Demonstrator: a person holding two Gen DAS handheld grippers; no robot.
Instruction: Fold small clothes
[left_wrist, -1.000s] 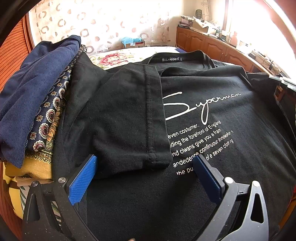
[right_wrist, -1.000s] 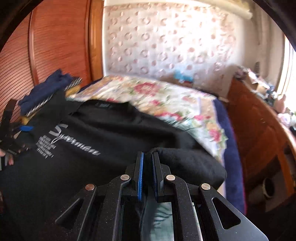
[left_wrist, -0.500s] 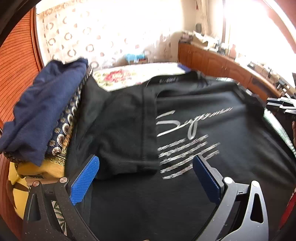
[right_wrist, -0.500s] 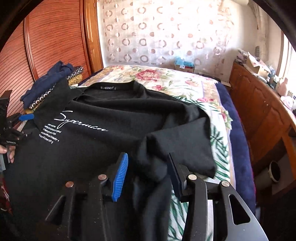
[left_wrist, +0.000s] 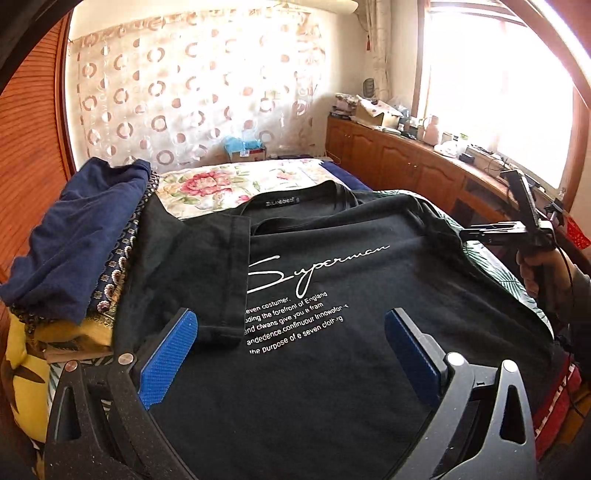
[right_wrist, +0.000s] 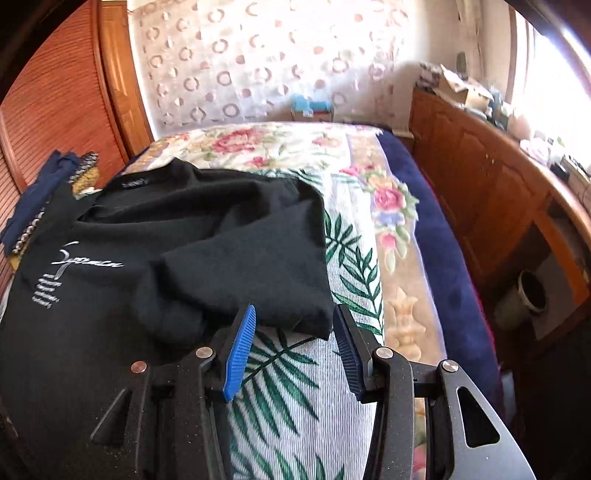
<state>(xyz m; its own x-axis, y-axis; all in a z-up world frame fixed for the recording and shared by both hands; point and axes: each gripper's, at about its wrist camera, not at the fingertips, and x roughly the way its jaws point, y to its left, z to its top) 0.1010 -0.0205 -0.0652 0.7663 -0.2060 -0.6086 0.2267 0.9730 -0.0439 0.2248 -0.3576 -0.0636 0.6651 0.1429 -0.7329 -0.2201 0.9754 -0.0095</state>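
Right gripper (right_wrist: 295, 343): released, its jaws having just been opening. The blue pads stand apart over the bedspread (right_wrist: 291, 406), with only the lower corner of the black T-shirt's (left_wrist: 332, 369) folded sleeve (right_wrist: 255, 280) lying at the gap between the tips; neither pad presses on the cloth. The gripper points steeply down at the bed. In the left wrist view it shows from the side at the right edge, gripped from below by the person's right hand (left_wrist: 543, 273).

Left gripper (left_wrist: 291, 347): released, jaws wide, hovering above the shirt front and gripping nothing. It tilts down toward the printed lettering.

Location of the task item: the T-shirt lies face up on the bed, collar toward the far curtain. Its left sleeve (left_wrist: 207, 269) is folded inward, the hem running alongside the start of the white print. The right sleeve is folded over the body as a loose, rumpled flap, its outer edge bordering bare palm-leaf bedspread.

Edges and clearance: the shirt's left side butts against a stack of folded clothes (left_wrist: 74, 236), navy on top, by the wooden wall panel. To the right, open bedspread, then a dark blue blanket edge (right_wrist: 436, 236), then the wooden cabinets (right_wrist: 491, 177).

Containers: a pale bin (right_wrist: 528, 295) stands on the floor beside the cabinets; its contents cannot be made out.
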